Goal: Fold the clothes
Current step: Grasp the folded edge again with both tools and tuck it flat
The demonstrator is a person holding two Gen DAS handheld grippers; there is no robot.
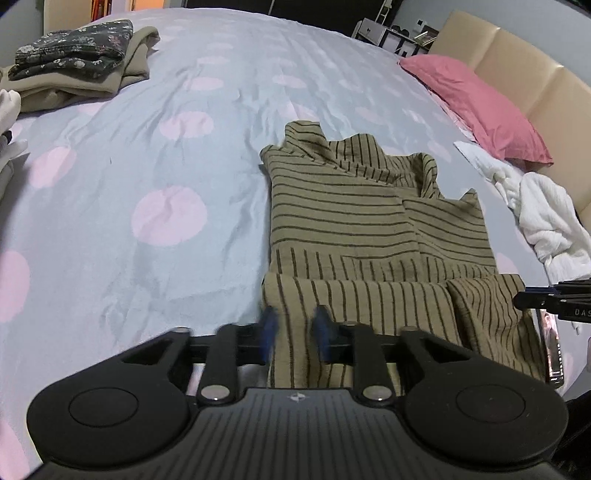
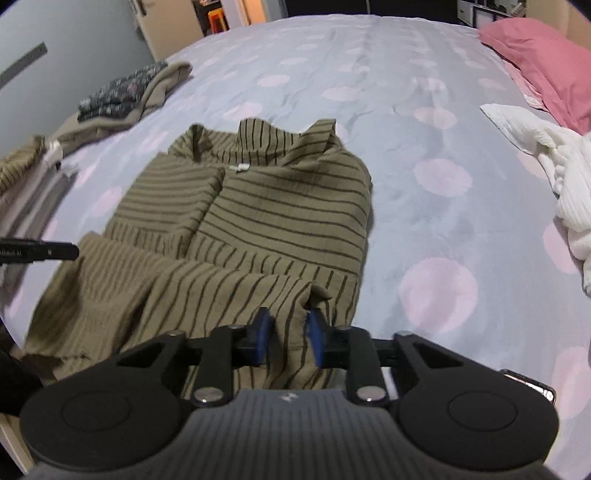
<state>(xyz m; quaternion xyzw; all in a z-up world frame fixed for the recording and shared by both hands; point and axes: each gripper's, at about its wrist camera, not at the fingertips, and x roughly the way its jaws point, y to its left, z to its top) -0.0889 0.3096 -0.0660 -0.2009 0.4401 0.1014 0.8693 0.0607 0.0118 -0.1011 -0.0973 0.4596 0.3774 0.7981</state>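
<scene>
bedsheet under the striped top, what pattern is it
Pale blue bedsheet with large pink dots, clearest in the left wrist view.

Bed (image 1: 155,155) fills nearly the whole view, covered by a pale blue sheet with large pink dots, lightly creased. Padded beige headboard (image 1: 517,70) at right, a pink pillow (image 1: 476,103) lying against it. Dark shelving (image 1: 391,33) beyond the far corner. Grey wall (image 2: 74,33) at left; open doorway (image 2: 251,11) with warm orange light behind.
</scene>
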